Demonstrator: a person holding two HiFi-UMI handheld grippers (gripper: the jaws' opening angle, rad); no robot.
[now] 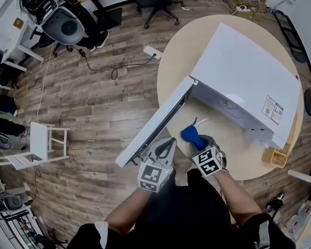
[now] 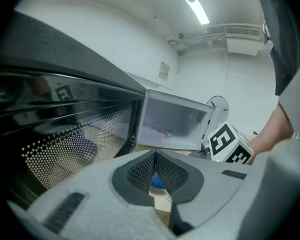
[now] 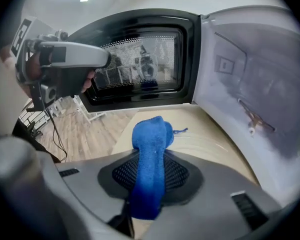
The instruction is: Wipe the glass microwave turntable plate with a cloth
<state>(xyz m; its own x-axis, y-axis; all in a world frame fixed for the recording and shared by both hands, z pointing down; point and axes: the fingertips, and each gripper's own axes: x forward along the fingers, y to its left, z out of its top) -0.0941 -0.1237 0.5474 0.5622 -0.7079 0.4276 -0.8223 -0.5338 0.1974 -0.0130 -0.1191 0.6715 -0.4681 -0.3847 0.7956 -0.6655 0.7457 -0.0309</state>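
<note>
The left gripper point(image 1: 166, 145) and right gripper point(image 1: 196, 140) are grey, with black mesh pads point(image 3: 179, 175) and a cube point(image 1: 154, 176) of black-and-white markers each. The person wears a dark top point(image 1: 168, 219) with white-edged sleeves point(image 1: 100, 229).

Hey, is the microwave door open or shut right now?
Open: the microwave door stands swung out from the white microwave, and its cavity shows.

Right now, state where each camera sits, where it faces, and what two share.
Head view: on the person's head, facing steeply down at microwave and table; forearms, left hand-held gripper, right hand-held gripper show.
Left gripper view: on the left one, facing the open door; its shut jaws show.
Right gripper view: on the right one, facing the door; jaws clamp the cloth.
Shared: both gripper views show the door and the other hand-held gripper.
</note>
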